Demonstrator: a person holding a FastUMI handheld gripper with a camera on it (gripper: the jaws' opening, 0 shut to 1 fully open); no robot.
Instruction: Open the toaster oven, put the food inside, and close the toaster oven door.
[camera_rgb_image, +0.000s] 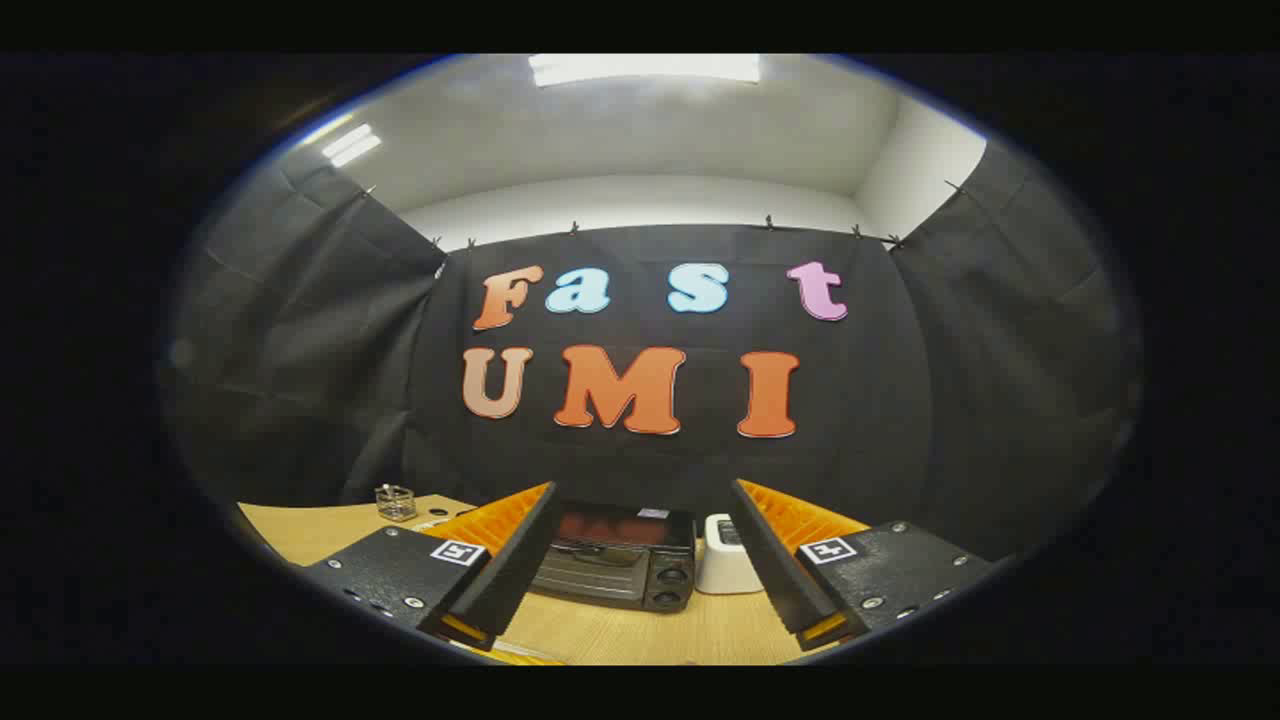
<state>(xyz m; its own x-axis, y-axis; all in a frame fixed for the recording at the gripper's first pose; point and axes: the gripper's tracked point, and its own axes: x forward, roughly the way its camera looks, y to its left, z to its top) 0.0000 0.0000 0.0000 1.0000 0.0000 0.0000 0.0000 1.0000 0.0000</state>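
The gripper (640, 575) has its fingers spread wide apart and holds nothing; bare wooden worktop (640, 635) shows between and just ahead of them. Beyond that strip stands the toaster oven (615, 567), framed between the two fingers, its door closed with a handle running across the top of the glass and two knobs stacked at its right end. Just beside the oven's right side stands a small white appliance (722, 565), partly hidden behind the right finger; what it is cannot be told. Farther off to the left, well apart from the oven, a small clear glass container (395, 502) stands on the worktop. No food can be made out from here.

The step in hand looks like the approach to open the door. To do it well, the fingers should travel forward and low, keeping the oven centred between them, and aim for the handle bar along the door's top edge, not the glass. Such a door likely hinges at the bottom, so the pull would need to follow an arc outward and downward, not straight back, or the light oven may slide along the worktop. Approaching left of the knobs keeps clear of them and of the white appliance.
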